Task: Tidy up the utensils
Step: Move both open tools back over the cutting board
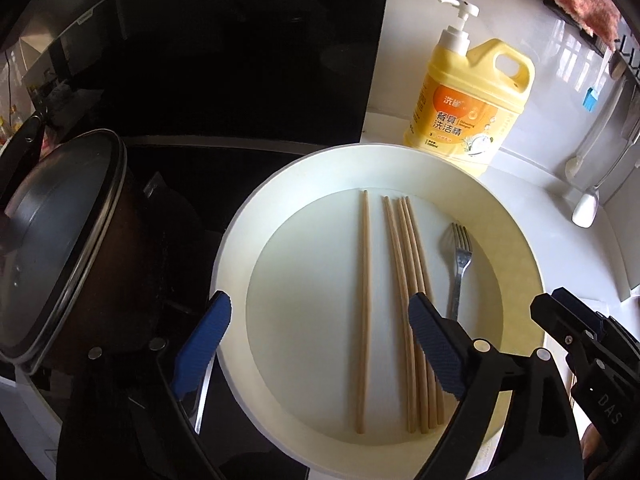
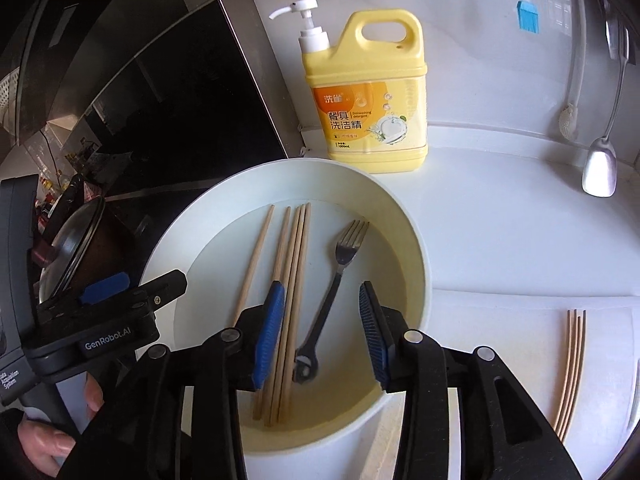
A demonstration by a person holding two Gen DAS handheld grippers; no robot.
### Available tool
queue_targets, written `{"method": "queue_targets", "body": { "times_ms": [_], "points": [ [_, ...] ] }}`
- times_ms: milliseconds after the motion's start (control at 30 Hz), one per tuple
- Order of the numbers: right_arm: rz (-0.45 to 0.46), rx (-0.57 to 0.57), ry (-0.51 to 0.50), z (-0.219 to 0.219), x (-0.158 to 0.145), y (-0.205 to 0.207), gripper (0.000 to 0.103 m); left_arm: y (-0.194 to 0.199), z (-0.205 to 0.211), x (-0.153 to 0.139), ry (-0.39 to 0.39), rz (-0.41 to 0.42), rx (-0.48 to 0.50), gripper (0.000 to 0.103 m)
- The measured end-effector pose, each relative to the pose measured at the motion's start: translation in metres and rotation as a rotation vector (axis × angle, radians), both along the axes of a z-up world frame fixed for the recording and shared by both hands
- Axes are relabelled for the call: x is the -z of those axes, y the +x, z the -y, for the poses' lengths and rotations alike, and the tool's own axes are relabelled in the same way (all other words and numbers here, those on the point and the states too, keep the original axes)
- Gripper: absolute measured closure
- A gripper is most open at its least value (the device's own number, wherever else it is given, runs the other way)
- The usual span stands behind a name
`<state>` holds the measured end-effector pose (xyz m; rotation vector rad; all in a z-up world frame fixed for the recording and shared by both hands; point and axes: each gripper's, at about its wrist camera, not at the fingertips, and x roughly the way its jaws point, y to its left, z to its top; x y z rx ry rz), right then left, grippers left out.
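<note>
A white basin [image 1: 240, 240] holds one loose wooden chopstick [image 1: 363, 300], a bundle of three chopsticks [image 1: 404, 264] and a steel fork [image 1: 460, 256]. My left gripper [image 1: 319, 297] hovers open over the basin, with the loose chopstick lying below the gap and nothing held. In the right wrist view the right gripper [image 2: 320, 285] is open above the fork [image 2: 344, 256], its left finger over the chopstick bundle [image 2: 294, 256]. The pads touch nothing. More chopsticks [image 2: 572, 368] lie on the white counter to the right of the basin [image 2: 416, 240].
A yellow detergent bottle [image 1: 468, 96] stands behind the basin. A dark pot with a glass lid [image 1: 60, 240] sits on the black stove to the left. A spoon [image 2: 600, 168], a brush [image 2: 572, 92] and a blue silicone brush [image 2: 528, 12] hang on the wall at right.
</note>
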<state>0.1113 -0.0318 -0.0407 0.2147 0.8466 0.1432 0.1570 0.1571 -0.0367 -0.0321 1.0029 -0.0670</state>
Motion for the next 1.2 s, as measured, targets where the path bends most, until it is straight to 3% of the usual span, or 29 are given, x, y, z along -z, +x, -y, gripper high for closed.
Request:
{"method": "queue_targets", "body": {
  "times_ms": [433, 700, 933, 1200],
  "points": [
    [0.014, 0.056, -0.021, 0.102, -0.007, -0.101, 0.049, -0.079, 0.088, -0.021, -0.026, 0.004, 0.026, 0.008],
    [0.014, 0.120, -0.007, 0.172, 0.007, -0.154, 0.048, -0.127, 0.146, -0.020, -0.013, 0.002, 0.048, 0.008],
    [0.001, 0.127, -0.059, 0.210, 0.027, -0.178, 0.048, -0.160, 0.182, -0.011, 0.009, -0.006, 0.044, 0.008],
    [0.001, 0.147, -0.066, 0.220, 0.036, -0.178, 0.048, -0.166, 0.208, -0.002, 0.016, 0.004, 0.099, 0.008]
  ]
}}
